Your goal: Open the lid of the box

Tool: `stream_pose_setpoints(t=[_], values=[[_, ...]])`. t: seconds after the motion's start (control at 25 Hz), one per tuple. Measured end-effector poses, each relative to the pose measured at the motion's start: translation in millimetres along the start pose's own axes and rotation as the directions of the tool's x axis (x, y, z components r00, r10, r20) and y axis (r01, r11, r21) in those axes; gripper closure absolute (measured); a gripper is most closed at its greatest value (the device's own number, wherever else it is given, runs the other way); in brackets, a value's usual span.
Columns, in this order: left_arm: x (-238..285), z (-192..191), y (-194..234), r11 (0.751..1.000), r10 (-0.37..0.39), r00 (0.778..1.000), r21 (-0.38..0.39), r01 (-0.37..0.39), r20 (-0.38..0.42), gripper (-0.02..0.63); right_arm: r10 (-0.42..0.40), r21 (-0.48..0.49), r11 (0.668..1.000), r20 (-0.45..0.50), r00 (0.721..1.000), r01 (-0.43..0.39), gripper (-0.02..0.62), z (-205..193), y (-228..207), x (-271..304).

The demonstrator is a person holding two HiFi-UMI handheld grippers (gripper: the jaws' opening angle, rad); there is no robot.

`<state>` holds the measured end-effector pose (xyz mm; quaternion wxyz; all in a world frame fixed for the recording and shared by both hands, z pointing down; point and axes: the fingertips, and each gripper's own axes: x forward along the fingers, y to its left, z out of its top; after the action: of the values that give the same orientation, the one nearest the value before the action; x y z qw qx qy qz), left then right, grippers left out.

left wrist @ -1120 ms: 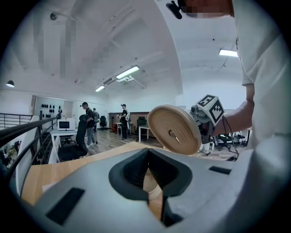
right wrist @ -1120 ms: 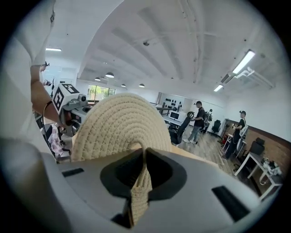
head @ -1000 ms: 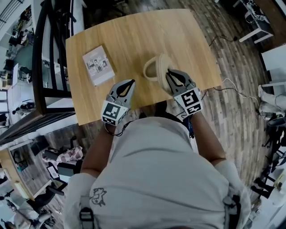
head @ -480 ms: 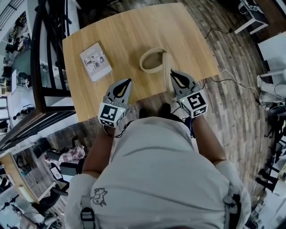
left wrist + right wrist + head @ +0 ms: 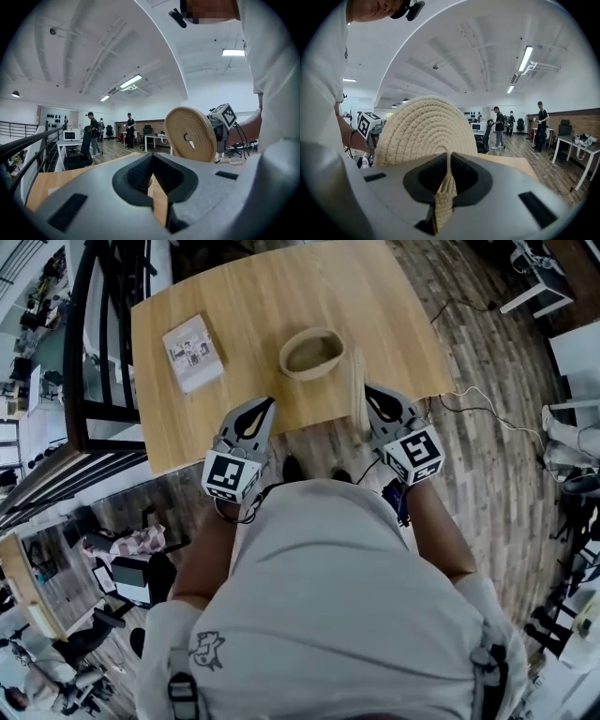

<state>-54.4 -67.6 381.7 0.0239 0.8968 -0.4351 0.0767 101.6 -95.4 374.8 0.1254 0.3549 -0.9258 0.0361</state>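
**Inspector:** You are standing at the near edge of a wooden table (image 5: 375,306), looking steeply down on it. The box (image 5: 287,362), a round woven basket, is sitting open near the middle of the table, its inside showing.

**Second inspector:** Confirmed. You are holding its lid (image 5: 357,381) clear of the box, to the right of it and apart from it. The lid is standing on edge by the table's near edge, so the head view is showing only its rim.

**Inspector:** A flat printed pack (image 5: 192,352) is lying to the left of the box, well apart from it.

**Second inspector:** Your right gripper (image 5: 369,393) is carrying the lid. Its jaws are standing only slightly apart and are pinching a woven part of the lid between them; the coiled disc is rising just beyond them.

**Inspector:** Your left gripper (image 5: 266,403) is hanging over the table's near edge, left of the lid, touching neither box nor lid. Its jaws are pressing fully together with nothing between them.
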Motion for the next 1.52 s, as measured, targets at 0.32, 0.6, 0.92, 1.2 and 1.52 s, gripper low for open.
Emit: stream_pose_setpoints(t=[0.32, 0.6, 0.92, 1.2, 1.52], values=[[12.0, 13.5, -55.9, 0.998, 0.059, 0.998, -0.024, -0.058, 0.036, 0.601, 0.078, -0.030, 0.997, 0.010, 0.997, -0.078, 0.561, -11.9, -16.3, -45.3], [10.9, 20.9, -94.8, 0.994, 0.110, 0.993, -0.030, -0.109, 0.044, 0.601, 0.139, -0.045, 0.989, 0.024, 0.990, -0.138, 0.561, -21.4, -21.1, -81.1], [11.1, 26.7, -125.2, 0.986, 0.164, 0.985, -0.025, -0.163, 0.052, 0.601, 0.194, -0.054, 0.980, 0.048, 0.980, -0.192, 0.561, -27.7, -17.8, -110.4], [11.5, 33.2, -148.2, 0.985, 0.167, 0.983, -0.049, -0.164, 0.077, 0.601, 0.207, -0.042, 0.978, 0.070, 0.976, -0.204, 0.561, -34.2, -11.4, -131.8], [12.3, 29.3, -158.1, 0.981, 0.182, 0.980, -0.076, -0.176, 0.075, 0.601, 0.214, -0.046, 0.977, 0.080, 0.974, -0.210, 0.561, -42.9, -8.5, -141.0]])
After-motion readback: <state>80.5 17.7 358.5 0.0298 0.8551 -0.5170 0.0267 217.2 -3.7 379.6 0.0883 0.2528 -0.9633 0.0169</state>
